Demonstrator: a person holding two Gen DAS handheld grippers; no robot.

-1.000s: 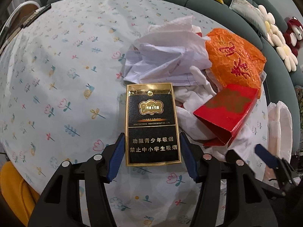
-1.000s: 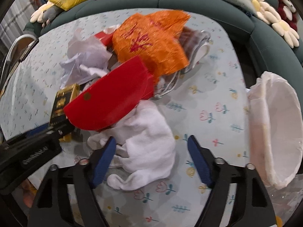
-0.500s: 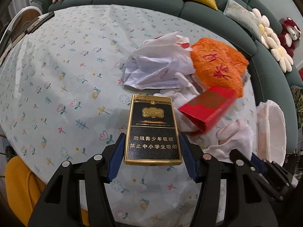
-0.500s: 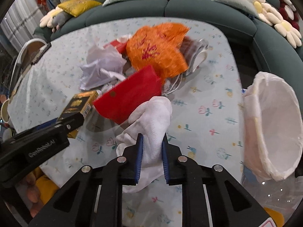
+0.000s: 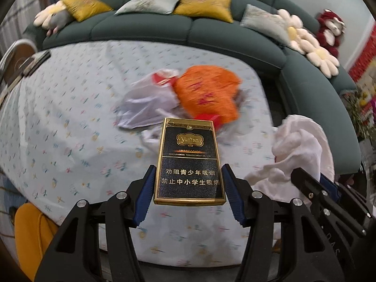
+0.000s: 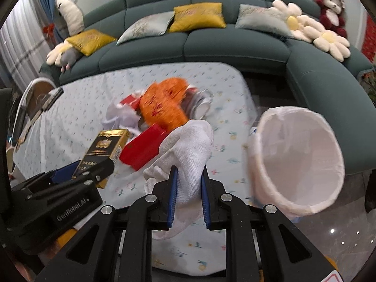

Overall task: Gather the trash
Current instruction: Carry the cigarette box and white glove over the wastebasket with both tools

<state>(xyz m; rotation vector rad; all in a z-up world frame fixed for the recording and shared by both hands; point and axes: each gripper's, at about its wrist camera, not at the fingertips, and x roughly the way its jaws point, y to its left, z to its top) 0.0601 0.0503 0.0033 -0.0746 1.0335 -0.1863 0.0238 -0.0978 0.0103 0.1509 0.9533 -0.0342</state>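
Here both grippers carry a load clear of the table, which suggests the pick-up is done and the carry to the bin is the step in hand. The left gripper (image 5: 189, 188) pinches a black-and-gold cigarette pack (image 5: 189, 161) by its two long edges near the bottom end, blue pads flat against the sides, so the flat box stands face-up along the fingers and should not twist out. The right gripper (image 6: 188, 188) is pressed together on a crumpled white cloth (image 6: 188, 145), taken at its bunched middle so that the loose ends hang above and below the jaws; a soft thing like this needs that tight squeeze to stay put. Just beyond the table's right edge stands the trash bin (image 6: 298, 162), lined with a white bag and tilted in this view with its mouth towards the right-hand camera, so the cloth looks the likelier first drop. Farther off, near the middle of the floral-print table (image 5: 70, 117), the rest of the trash lies heaped: a red packet (image 6: 143, 148) nearest, an orange wrapper (image 6: 164, 103) on top and crumpled white paper (image 5: 143, 108) on its left side. Behind the far edge runs a green sofa (image 6: 211, 44) with cushions.
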